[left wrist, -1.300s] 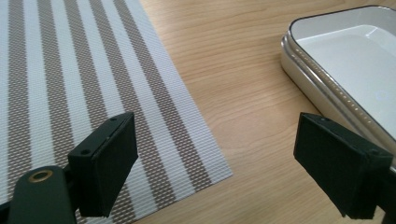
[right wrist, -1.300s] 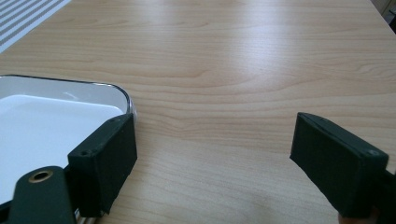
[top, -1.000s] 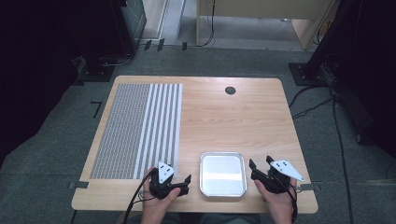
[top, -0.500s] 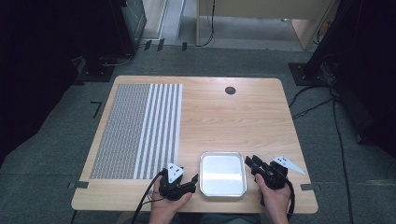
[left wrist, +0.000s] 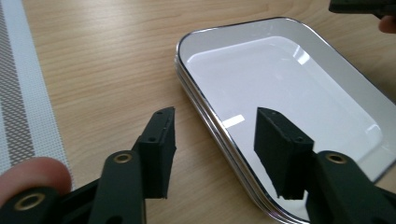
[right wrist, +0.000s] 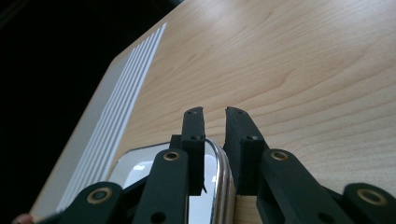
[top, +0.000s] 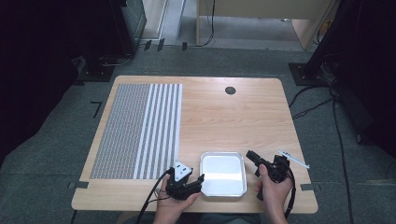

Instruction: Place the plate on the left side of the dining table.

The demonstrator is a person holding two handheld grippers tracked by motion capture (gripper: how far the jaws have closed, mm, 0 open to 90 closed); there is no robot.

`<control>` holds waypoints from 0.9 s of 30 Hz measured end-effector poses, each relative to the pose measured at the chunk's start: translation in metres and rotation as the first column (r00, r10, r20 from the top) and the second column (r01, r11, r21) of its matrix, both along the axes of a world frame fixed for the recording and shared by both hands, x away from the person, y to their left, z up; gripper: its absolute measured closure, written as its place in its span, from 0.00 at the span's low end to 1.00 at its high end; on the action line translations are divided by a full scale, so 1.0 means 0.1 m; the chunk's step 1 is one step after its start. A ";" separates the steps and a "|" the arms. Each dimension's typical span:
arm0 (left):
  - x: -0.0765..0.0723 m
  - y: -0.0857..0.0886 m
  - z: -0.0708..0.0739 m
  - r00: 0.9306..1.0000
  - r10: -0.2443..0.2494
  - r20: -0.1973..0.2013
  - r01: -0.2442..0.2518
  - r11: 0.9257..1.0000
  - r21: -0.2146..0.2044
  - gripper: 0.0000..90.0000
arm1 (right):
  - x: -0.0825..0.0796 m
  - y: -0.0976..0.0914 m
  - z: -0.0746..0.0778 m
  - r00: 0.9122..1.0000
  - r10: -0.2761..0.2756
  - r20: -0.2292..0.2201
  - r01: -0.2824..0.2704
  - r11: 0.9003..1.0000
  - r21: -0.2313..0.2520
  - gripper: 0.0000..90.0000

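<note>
A shallow metal tray (top: 223,154) lies at the table's front middle, with nothing in it. My left gripper (top: 198,181) is at the tray's left edge. In the left gripper view its jaws (left wrist: 215,140) straddle the tray's rim (left wrist: 205,112), one inside and one outside, with gaps on both sides; they have just been closing. My right gripper (top: 250,155) is at the tray's right edge. In the right gripper view its jaws (right wrist: 215,114) have just been closing and stand narrow, with the tray's rim (right wrist: 219,172) pinched between them.
A grey-and-white striped mat (top: 140,130) covers the table's left part. A small black round inset (top: 230,90) sits near the far edge. The table's front edge runs just below both hands. Cables trail on the floor at the right.
The left gripper has slid right to the tray's left edge and the right gripper left to its right edge. Both pairs of jaws stand narrower than before.
</note>
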State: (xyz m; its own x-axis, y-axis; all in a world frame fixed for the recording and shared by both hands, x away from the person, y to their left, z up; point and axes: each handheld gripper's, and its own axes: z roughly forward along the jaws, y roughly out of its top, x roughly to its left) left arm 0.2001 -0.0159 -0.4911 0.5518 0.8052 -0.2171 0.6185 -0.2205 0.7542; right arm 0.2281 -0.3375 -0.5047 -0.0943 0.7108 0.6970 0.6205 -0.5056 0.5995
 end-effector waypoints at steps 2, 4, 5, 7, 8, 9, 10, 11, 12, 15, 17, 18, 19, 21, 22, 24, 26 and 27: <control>-0.01 0.02 0.00 1.000 -0.014 -0.005 0.014 1.000 -0.009 0.58 | 0.01 -0.02 -0.01 1.000 -0.002 -0.006 0.002 1.000 0.022 0.88; 0.00 0.04 -0.01 1.000 -0.019 -0.017 0.018 0.999 -0.033 0.60 | 0.01 -0.04 -0.04 1.000 0.008 -0.014 -0.007 0.999 0.044 0.88; 0.00 0.05 -0.02 1.000 -0.020 -0.022 0.020 0.999 -0.038 0.61 | 0.01 -0.04 -0.06 1.000 0.019 -0.013 -0.018 0.999 0.043 0.88; 0.02 0.06 -0.04 0.999 -0.029 -0.033 0.028 0.999 -0.039 0.61 | 0.02 -0.03 -0.07 0.999 0.038 -0.014 -0.037 0.998 0.045 0.88; 0.02 0.06 -0.05 0.999 -0.029 -0.037 0.028 0.999 -0.041 0.61 | 0.02 -0.01 -0.10 0.998 0.055 -0.014 -0.054 0.998 0.038 0.88; 0.02 0.06 -0.05 0.999 -0.031 -0.038 0.029 0.999 -0.043 0.61 | 0.02 -0.01 -0.10 0.998 0.055 -0.014 -0.054 0.998 0.038 0.88; 0.02 0.05 -0.05 0.999 -0.036 -0.038 0.034 0.998 -0.044 0.61 | 0.03 0.00 -0.11 0.998 0.065 -0.018 -0.065 0.997 0.037 0.88; 0.01 0.05 -0.05 0.999 -0.038 -0.038 0.036 0.998 -0.047 0.61 | 0.03 0.01 -0.12 0.997 0.077 -0.024 -0.076 0.996 0.040 0.88; 0.00 0.05 -0.04 0.998 -0.042 -0.038 0.040 0.998 -0.047 0.61 | 0.03 0.01 -0.13 0.996 0.082 -0.030 -0.081 0.996 0.037 0.88; 0.00 0.05 -0.05 0.997 -0.055 -0.047 0.052 0.997 -0.062 0.62 | 0.04 0.00 -0.17 0.995 0.087 -0.040 -0.084 0.995 0.058 0.87; 0.00 0.05 -0.05 0.996 -0.066 -0.057 0.062 0.995 -0.074 0.63 | 0.03 -0.02 -0.18 0.995 0.087 -0.047 -0.084 0.994 0.075 0.87; 0.01 0.05 -0.06 0.996 -0.072 -0.061 0.068 0.995 -0.079 0.64 | 0.03 -0.02 -0.19 0.995 0.087 -0.047 -0.083 0.993 0.083 0.87; 0.01 0.05 -0.07 0.995 -0.080 -0.066 0.074 0.994 -0.082 0.65 | 0.03 -0.03 -0.19 0.995 0.089 -0.048 -0.085 0.992 0.093 0.87; 0.02 0.06 -0.07 0.993 -0.087 -0.076 0.080 0.993 -0.091 0.65 | 0.03 -0.04 -0.20 0.994 0.094 -0.048 -0.088 0.990 0.108 0.87; 0.02 0.06 -0.07 0.993 -0.090 -0.079 0.082 0.992 -0.094 0.65 | 0.02 -0.03 -0.20 0.994 0.096 -0.054 -0.090 0.989 0.114 0.87; 0.03 0.06 -0.07 0.992 -0.093 -0.084 0.085 0.992 -0.098 0.65 | 0.03 -0.03 -0.21 0.993 0.101 -0.053 -0.095 0.989 0.112 0.87; 0.02 0.06 -0.07 0.992 -0.095 -0.085 0.087 0.991 -0.099 0.65 | 0.03 -0.01 -0.22 0.993 0.108 -0.056 -0.101 0.988 0.120 0.87; 0.02 0.06 -0.07 0.992 -0.095 -0.085 0.087 0.991 -0.099 0.65 | 0.03 -0.01 -0.22 0.993 0.108 -0.056 -0.101 0.988 0.120 0.87</control>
State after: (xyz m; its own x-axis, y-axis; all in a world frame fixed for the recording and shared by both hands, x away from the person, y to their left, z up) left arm 0.2025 -0.0102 -0.4984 0.5969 0.7258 -0.3419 0.6648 -0.2088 0.7172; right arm 0.2312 -0.3387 -0.5267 -0.1177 0.6128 0.7814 0.7080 -0.5000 0.4988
